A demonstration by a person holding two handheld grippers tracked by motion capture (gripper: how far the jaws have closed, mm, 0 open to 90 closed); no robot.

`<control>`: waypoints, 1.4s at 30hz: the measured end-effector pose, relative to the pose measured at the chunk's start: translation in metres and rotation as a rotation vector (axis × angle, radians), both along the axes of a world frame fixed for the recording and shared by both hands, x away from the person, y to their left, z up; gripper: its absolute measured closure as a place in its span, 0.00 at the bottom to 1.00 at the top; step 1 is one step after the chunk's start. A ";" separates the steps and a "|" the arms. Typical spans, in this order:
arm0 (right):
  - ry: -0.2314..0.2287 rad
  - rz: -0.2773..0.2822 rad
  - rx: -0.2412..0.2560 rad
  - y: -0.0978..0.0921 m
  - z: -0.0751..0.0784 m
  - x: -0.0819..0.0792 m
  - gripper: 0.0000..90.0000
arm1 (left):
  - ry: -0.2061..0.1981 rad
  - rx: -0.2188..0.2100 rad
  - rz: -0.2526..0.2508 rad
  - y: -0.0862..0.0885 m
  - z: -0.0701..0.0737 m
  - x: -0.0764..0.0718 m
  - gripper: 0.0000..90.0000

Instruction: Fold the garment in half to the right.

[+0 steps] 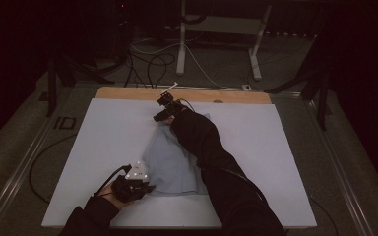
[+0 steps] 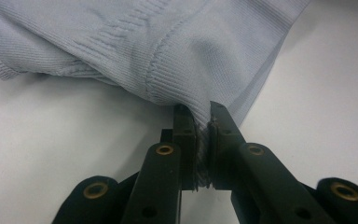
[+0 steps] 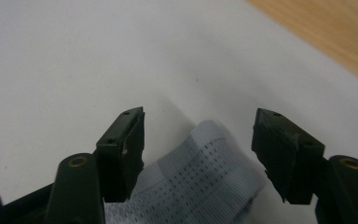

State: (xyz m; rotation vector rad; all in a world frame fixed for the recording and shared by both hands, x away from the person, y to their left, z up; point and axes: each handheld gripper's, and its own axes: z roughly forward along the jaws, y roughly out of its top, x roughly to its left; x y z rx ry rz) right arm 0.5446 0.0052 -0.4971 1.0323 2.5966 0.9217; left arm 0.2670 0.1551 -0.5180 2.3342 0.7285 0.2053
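The left gripper (image 2: 203,140) pinches the pale blue ribbed knit garment (image 1: 172,157) at seven o'clock; the right gripper (image 3: 198,144), at twelve, gapes, so the cuff could slip free.

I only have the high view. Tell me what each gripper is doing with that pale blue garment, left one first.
Observer: In the left gripper view, the left gripper is shut on the garment; a ribbed edge is pinched between its jaws.
Operator: Now the right one, up by the far end.
Observer: In the right gripper view, the right gripper is open, and a perforated ribbed end of the garment lies between its jaws, not pinched.
Operator: Say what is under that end.
Observer: The white table cover; the wooden strip lies farther on, apart from the cloth.
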 end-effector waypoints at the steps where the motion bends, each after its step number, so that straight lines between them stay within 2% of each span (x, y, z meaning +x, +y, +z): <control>1: 0.001 0.000 -0.011 0.001 -0.001 0.001 0.42 | 0.002 -0.001 -0.002 0.000 0.000 0.000 0.95; 4: 0.007 -0.003 -0.028 0.006 -0.004 0.004 0.47 | 0.001 0.000 -0.001 0.000 0.000 0.000 0.94; 6: 0.022 0.000 -0.069 0.010 -0.008 0.005 0.52 | 0.000 0.002 0.000 0.000 0.000 0.000 0.95; 7: 0.022 0.000 -0.069 0.010 -0.008 0.005 0.52 | 0.001 0.004 0.000 0.000 0.000 0.001 0.95; 8: 0.031 -0.002 -0.097 0.012 -0.011 0.005 0.56 | 0.001 0.005 0.002 0.000 -0.001 0.001 0.94; 11: 0.029 -0.002 -0.109 0.013 -0.013 0.004 0.57 | 0.000 0.006 0.000 0.000 -0.001 0.001 0.95; 13: 0.008 -0.002 -0.157 0.014 -0.016 0.005 0.68 | 0.001 0.005 0.000 0.000 -0.001 0.001 0.94; 17: 0.008 -0.001 -0.163 0.015 -0.015 0.004 0.77 | 0.005 0.012 -0.002 0.000 -0.002 0.002 0.95; 18: 0.001 0.024 -0.176 0.016 -0.015 0.003 0.82 | 0.006 0.012 -0.002 0.000 -0.003 0.002 0.95; 20: -0.003 0.031 -0.181 0.016 -0.014 0.003 0.85 | 0.006 0.012 -0.002 -0.001 -0.002 0.002 0.95; 21: -0.007 0.050 -0.187 0.016 -0.014 0.002 0.90 | 0.005 0.014 -0.003 -0.001 -0.002 0.002 0.95; 27: -0.013 0.085 -0.192 0.017 -0.008 0.000 0.95 | 0.018 -0.007 -0.017 0.001 -0.002 0.003 0.95; 29: -0.010 0.080 -0.187 0.017 -0.006 -0.001 0.95 | 0.014 -0.009 -0.022 0.000 -0.002 0.003 0.95; 32: -0.017 0.108 -0.171 0.014 -0.001 -0.002 0.95 | 0.002 -0.001 -0.031 -0.002 0.000 0.001 0.95; 42: -0.026 0.117 -0.134 0.008 0.013 -0.005 0.95 | -0.022 -0.008 -0.039 -0.003 0.012 -0.001 0.95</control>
